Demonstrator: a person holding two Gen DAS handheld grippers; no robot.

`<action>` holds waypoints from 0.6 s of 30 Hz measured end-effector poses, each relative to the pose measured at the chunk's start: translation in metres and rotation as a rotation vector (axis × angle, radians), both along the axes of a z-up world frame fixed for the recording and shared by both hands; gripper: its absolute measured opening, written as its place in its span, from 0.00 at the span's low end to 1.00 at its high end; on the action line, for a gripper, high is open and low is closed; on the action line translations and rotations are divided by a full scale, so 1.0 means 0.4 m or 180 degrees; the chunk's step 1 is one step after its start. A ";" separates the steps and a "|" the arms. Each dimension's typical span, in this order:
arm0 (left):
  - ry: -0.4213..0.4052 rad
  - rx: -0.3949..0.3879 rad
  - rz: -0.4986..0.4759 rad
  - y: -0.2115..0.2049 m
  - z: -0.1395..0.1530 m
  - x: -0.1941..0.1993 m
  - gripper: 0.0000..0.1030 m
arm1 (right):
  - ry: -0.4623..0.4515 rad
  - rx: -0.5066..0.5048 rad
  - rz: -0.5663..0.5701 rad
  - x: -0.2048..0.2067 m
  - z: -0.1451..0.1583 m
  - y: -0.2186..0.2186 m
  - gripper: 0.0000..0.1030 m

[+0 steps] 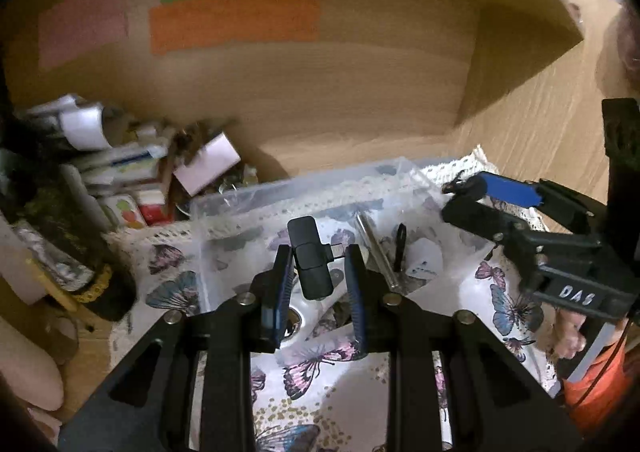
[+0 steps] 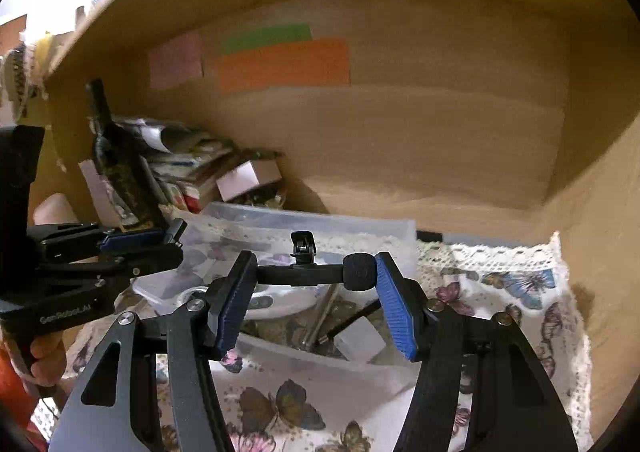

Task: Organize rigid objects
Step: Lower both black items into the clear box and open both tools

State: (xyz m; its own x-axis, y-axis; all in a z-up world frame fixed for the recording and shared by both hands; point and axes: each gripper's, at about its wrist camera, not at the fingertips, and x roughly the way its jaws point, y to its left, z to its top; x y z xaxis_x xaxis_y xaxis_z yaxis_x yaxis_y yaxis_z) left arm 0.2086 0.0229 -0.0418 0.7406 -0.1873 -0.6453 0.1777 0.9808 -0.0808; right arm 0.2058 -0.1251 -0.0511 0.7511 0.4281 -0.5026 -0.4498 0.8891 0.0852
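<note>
My left gripper (image 1: pixel 318 272) is shut on a small black clip-on device (image 1: pixel 311 258) and holds it above a clear plastic bin (image 1: pixel 240 198). My right gripper (image 2: pixel 316 280) is shut on a black bar with a round foam-tipped end (image 2: pixel 358 272) and a small clip on top, also above the clear bin (image 2: pixel 360 222). The bin holds a metal rod (image 1: pixel 376 248), a white round item and other small parts. In the left wrist view the right gripper (image 1: pixel 464 192) hangs at the right. In the right wrist view the left gripper (image 2: pixel 172 242) is at the left.
The bin stands on a butterfly-print cloth (image 2: pixel 500 292) inside a wooden shelf compartment. Papers, boxes and a dark bottle (image 2: pixel 116 156) are piled at the back left. Coloured sticky notes (image 2: pixel 280 60) are on the back wall. The wooden side wall is close on the right.
</note>
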 end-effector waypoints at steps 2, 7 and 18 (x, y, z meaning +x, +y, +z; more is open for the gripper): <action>0.0115 -0.0008 -0.0017 -0.003 -0.024 0.027 0.25 | 0.0100 -0.0045 0.0012 0.027 -0.026 0.013 0.55; 0.0268 0.0047 -0.0083 -0.019 -0.068 0.070 0.25 | 0.0284 -0.0187 0.0054 0.064 -0.079 0.044 0.55; 0.0241 0.0047 -0.0026 -0.018 -0.074 0.069 0.38 | 0.0356 -0.0256 0.0179 0.072 -0.089 0.064 0.58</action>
